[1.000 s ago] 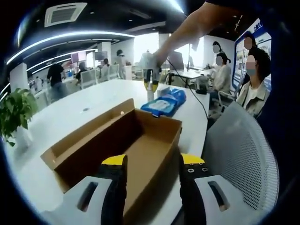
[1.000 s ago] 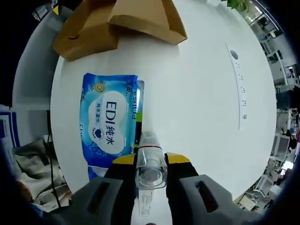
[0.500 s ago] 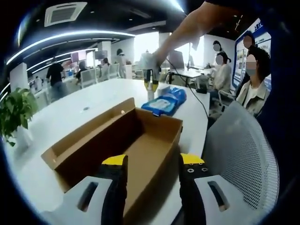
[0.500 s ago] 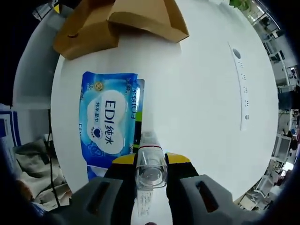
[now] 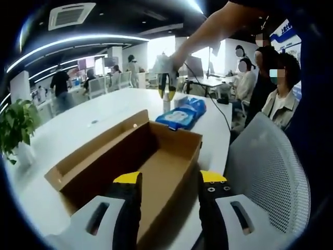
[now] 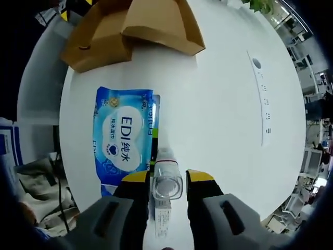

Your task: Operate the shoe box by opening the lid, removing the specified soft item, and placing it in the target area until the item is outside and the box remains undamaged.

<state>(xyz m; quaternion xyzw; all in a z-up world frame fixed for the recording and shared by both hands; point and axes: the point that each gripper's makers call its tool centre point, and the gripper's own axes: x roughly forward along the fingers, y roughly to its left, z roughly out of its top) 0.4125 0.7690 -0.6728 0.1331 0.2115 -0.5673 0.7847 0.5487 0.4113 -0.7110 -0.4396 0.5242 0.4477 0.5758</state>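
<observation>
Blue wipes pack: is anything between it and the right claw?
Yes. A clear bottle sits between the jaws of the right claw. The blue wipes pack lies uncovered on the white table, right beside the bottle.

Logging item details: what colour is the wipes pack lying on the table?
Blue with a white cloud-shaped label, clearest in the right gripper view: wipes pack.

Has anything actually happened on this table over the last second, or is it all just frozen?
Barely anything. The right gripper still holds the clear bottle upright beside the blue wipes pack; its jaws look a touch wider, though whether it has let go is unclear. The left gripper stays open over the open cardboard box, which has not moved.
</observation>
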